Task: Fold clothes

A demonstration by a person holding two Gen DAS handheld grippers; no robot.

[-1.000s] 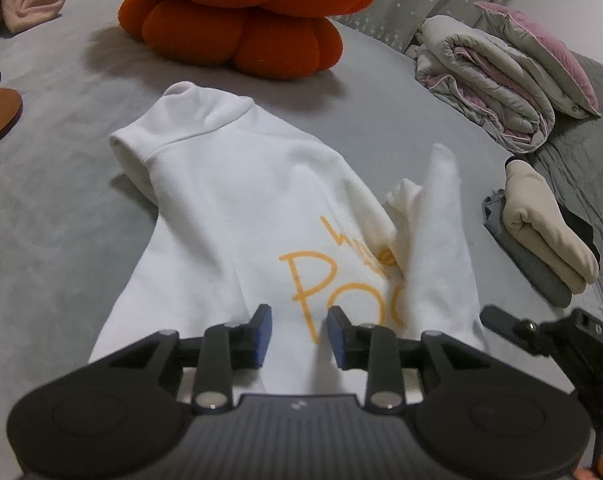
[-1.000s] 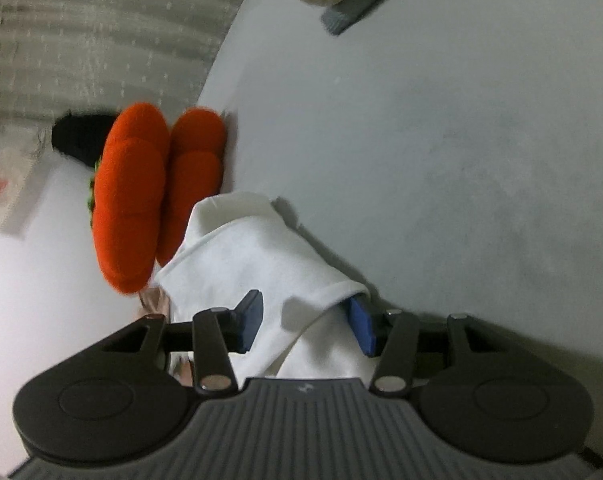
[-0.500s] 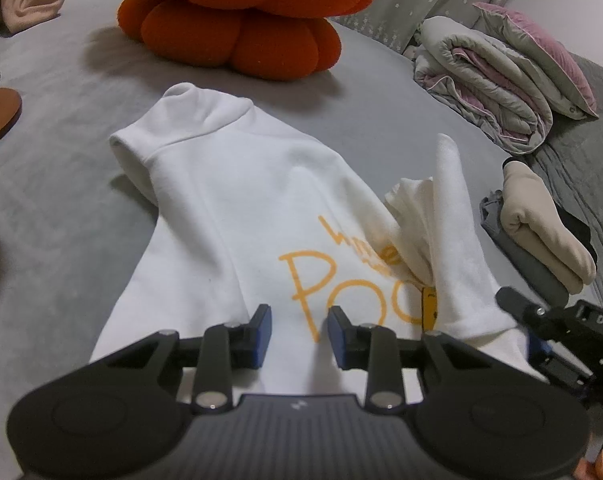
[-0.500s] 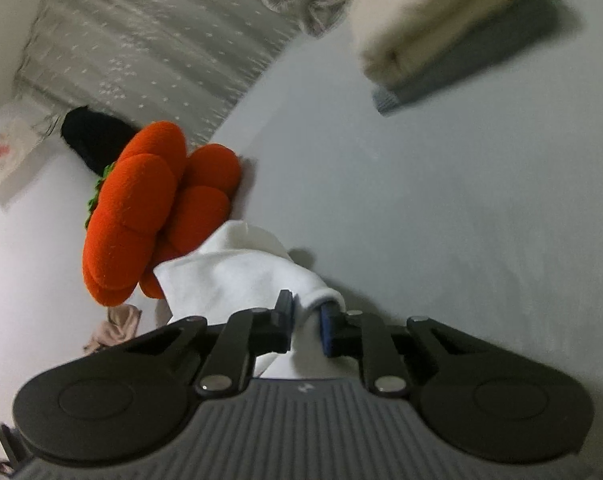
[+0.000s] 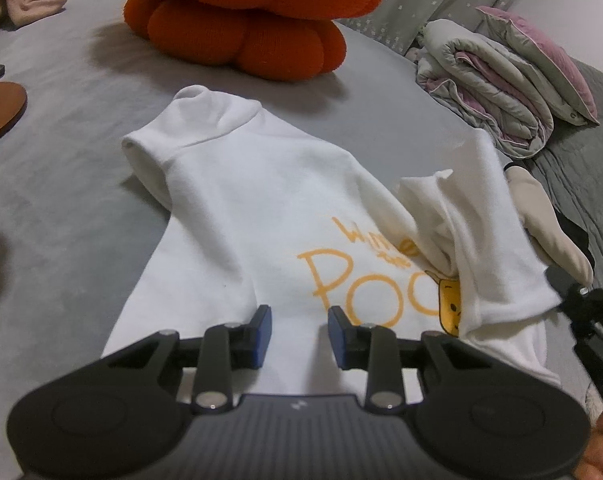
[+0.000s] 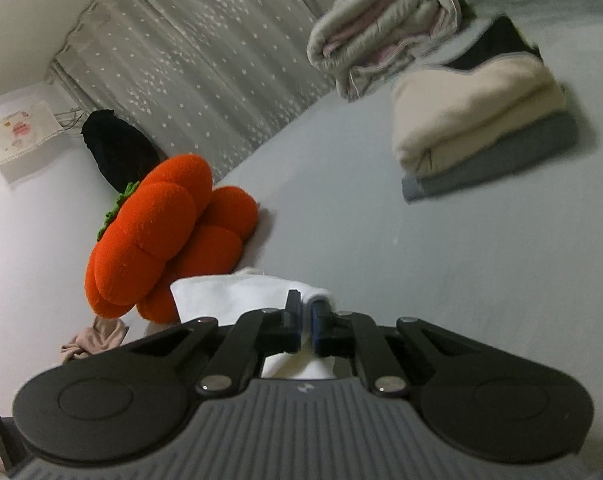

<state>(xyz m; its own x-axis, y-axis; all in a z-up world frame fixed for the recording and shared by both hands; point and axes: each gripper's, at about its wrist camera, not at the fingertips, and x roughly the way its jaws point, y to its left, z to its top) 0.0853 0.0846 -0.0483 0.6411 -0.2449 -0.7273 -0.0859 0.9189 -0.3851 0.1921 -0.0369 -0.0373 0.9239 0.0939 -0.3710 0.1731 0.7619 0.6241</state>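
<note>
The right gripper (image 6: 306,322) has its jaws pinched almost together on the white cuff of the sweatshirt sleeve (image 6: 245,294), having just been closing on it; the cloth sits plainly between the blue pads, and the hold looks meant to carry that sleeve across the body for the first fold. The grey bed cover (image 5: 61,152) bears everything: the orange pumpkin cushion (image 5: 241,12) at the far side, a rolled quilt (image 5: 485,84) and a small stack of folded garments (image 6: 473,120) to the right, which I take for finished pieces set out of the way; the white sweatshirt (image 5: 241,208) lies flat in the middle, collar away, its yellow lettering (image 5: 365,280) facing up. The left gripper (image 5: 295,330) hovers at the hem, jaws partly apart and gripping nothing, probably waiting to pin or take the other side. Against a second ago, the sleeve stands higher and leans further over the print, a yellow bear face now shows beneath it, and the right gripper's view has rolled and risen; the left view is unchanged.
</note>
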